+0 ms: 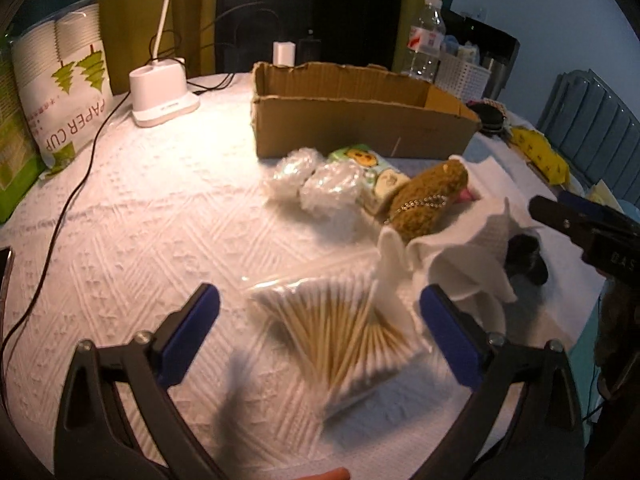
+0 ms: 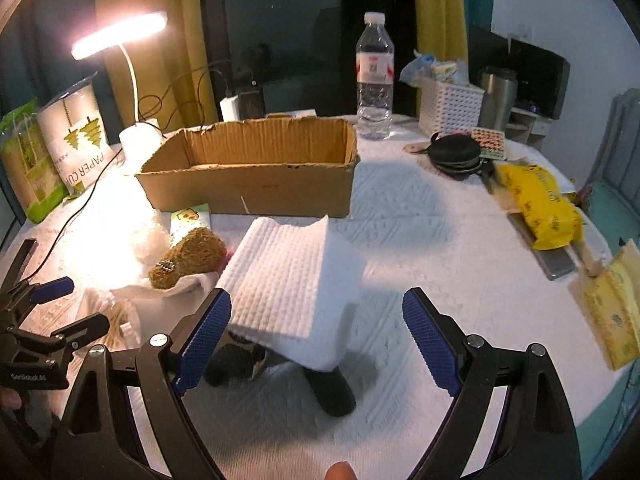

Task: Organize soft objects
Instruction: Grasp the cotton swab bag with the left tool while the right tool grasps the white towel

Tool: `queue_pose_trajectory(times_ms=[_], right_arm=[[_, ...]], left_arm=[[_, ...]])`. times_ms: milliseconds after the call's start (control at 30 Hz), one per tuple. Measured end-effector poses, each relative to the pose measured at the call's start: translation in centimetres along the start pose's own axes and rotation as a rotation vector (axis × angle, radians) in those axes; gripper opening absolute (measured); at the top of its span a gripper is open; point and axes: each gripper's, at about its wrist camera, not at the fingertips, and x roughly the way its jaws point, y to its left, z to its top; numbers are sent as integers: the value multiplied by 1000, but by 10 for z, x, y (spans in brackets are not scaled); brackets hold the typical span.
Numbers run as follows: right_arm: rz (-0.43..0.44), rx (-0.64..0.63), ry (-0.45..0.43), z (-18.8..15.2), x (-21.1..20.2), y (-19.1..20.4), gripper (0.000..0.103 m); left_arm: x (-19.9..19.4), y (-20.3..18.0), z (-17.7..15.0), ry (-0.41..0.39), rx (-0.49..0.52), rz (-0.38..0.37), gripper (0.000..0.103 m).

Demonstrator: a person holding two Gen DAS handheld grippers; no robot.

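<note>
My left gripper is open, low over a clear bag of cotton swabs that lies between its fingers, untouched. Beyond it lie a crumpled white cloth, a brown plush toy, two plastic-wrapped bundles and a green packet, all in front of the open cardboard box. My right gripper is open above a folded white textured towel, which partly hides a dark soft item. The plush toy and box also show there.
A lit desk lamp and its cable stand at the back left by a paper-cup bag. A water bottle, white basket, black pouch, yellow packet and tissue pack line the right side.
</note>
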Motion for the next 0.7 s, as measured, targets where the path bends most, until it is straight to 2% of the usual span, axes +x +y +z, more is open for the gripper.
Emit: queue_pose_trajectory(times_ms=[67,200,267,300,333,367,400,467,533,700], right_arm=[[6,-3,14,2,9,1,83],[19,-4,39,5,21,4,81],[29,-6,52,6,25,5,59],[33,-9,61,6,27,5,51],[36,-12,65,5,28,6,39],[37,-15,67,5,28,7,36],[37,-19,66,5,28,8,31],[40,-29,55,5,25,9,14],[40,-33,36,6,19,10,8],[50,-28,-20,14,-1,4,5]], left_arm=[[4,2,1,17,-7,-11,91],[7,4,1,34,-3,-17,86],[8,5,0,37,-4,-21,81],[8,6,0,36,-5,-25,77],[8,7,-1,38,-5,-40,73],[8,8,-1,47,-9,-66,61],[9,7,-1,52,-11,-75,55],[8,5,-2,44,3,-73,51],[6,5,-3,39,-1,-79,46],[0,7,-3,33,-13,-93,41]])
